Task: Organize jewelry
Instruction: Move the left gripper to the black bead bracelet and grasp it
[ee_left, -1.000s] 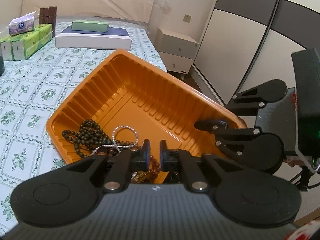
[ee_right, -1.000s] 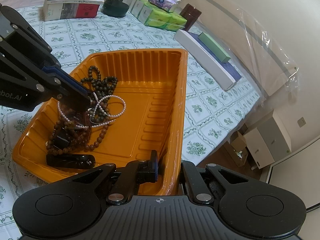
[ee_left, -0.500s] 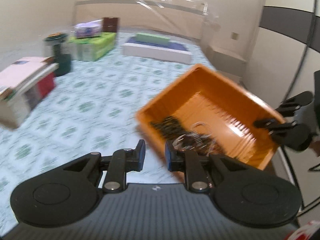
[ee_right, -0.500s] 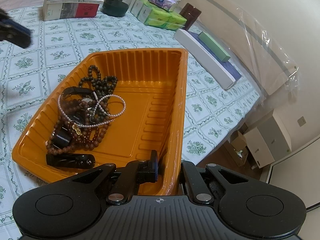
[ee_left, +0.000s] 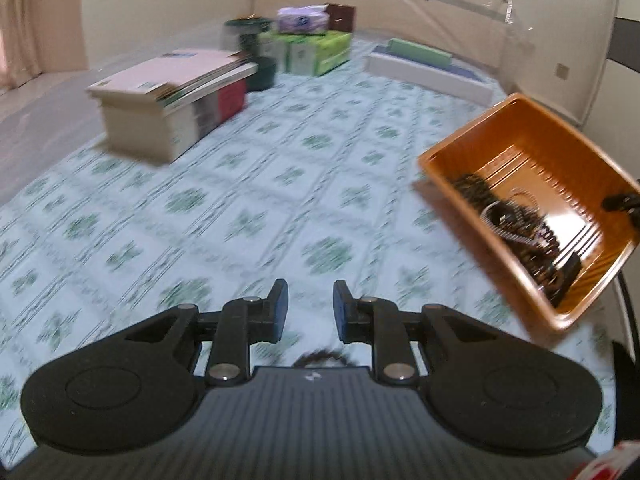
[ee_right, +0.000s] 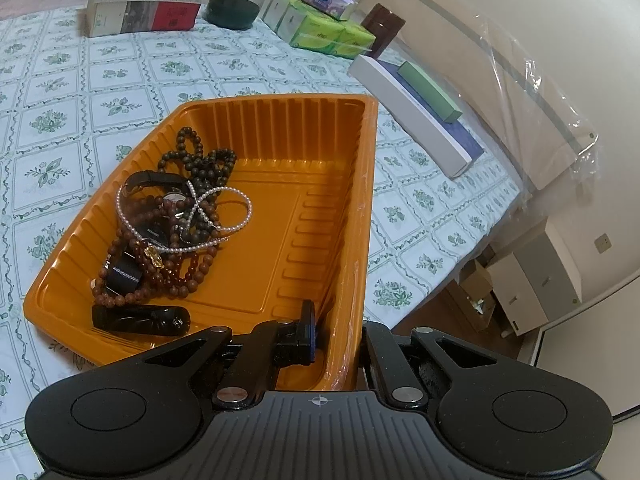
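Surface: bed (ee_right: pixel 120 76) with green-patterned cover; it carries everything.
Tray: orange tray (ee_right: pixel 280 128) at the bed's edge nearest the right hand.
Jewelry: tangled in one heap at the tray's left end — dark bead strand (ee_right: pixel 200 160), pearl strand (ee_right: pixel 224 216), reddish-brown bead strand (ee_right: pixel 188 272), a watch (ee_right: pixel 160 184) and a black oblong piece (ee_right: pixel 140 320) nearest the tray's corner.
Right tongs (ee_right: pixel 336 336): clamped on the tray's near rim, one finger inside the wall, the other outside; steadying it.
Left tongs (ee_left: pixel 307 310): jaws apart, holding nothing, over bare cover, well apart from the tray; this view is motion-blurred.
Unclear item: a small dark beaded arc (ee_left: pixel 320 358) shows just below the left tongs; identity cannot be told.
Step in hand (judgement): left tongs are between picks; sorting is barely begun.
Advice: keep the right grip firm so the tray does not slide off the bed's edge; approach the heap from above, take the topmost pearl strand at a free loop, lift slowly.
Risk: strands are interlaced; a fast pull may drag the whole heap.
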A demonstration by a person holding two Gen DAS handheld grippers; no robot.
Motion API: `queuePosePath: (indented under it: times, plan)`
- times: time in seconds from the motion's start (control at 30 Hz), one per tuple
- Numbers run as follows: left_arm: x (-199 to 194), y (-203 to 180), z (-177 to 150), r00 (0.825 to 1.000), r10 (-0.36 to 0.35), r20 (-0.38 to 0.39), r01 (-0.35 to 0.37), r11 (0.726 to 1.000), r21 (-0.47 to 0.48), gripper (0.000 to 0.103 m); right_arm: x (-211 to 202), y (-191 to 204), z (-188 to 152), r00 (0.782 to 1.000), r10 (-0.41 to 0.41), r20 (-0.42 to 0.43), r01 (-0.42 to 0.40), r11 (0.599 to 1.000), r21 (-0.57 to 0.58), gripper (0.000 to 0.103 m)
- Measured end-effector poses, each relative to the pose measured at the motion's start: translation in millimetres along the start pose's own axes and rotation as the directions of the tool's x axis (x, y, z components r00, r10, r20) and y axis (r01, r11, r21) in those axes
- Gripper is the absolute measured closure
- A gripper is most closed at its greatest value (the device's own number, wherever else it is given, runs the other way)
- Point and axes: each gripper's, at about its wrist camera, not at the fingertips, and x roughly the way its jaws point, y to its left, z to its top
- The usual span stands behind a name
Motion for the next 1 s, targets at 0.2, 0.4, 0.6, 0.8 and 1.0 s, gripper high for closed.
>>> queuePosePath:
  times: [0.2, 0.4, 0.6, 0.8, 1.0]
  plan:
    - [-4.4, 18.4, -26.6, 0.998, 0.052, -0.031, -0.053, 0.998, -0.040, 0.082, -0.8, 0.2, -0.4, 1.000, -0.001, 0.001, 0.001, 1.000, -0.001, 0.098]
    - [-4.5, 23.8, -49.5, 0.996, 0.065, -0.057, -0.069, 0.996, -0.064, 0.082, -0.6, -0.3, -0.8, 1.000, -0.002, 0.001, 0.002, 1.000, -0.001, 0.098]
    - [3.1, 10.8, -56.9, 0.997, 0.031, -0.068, -0.034, 0.998, -0.043, 0.082, -0.6, -0.3, -0.9, 1.000, -0.002, 0.001, 0.002, 1.000, -0.002, 0.098]
    - [16.1, -5.5, -59.0, 0.994, 0.074, -0.082, -0.070, 0.997, 0.041, 0.082, -0.5, -0.3, -0.9, 1.000, -0.002, 0.002, 0.002, 1.000, -0.001, 0.098]
    - [20.0, -8.7, -60.4, 0.993, 0.080, -0.082, -0.075, 0.995, 0.064, 0.092, -0.6, -0.4, -0.7, 1.000, -0.002, 0.002, 0.002, 1.000, -0.001, 0.098]
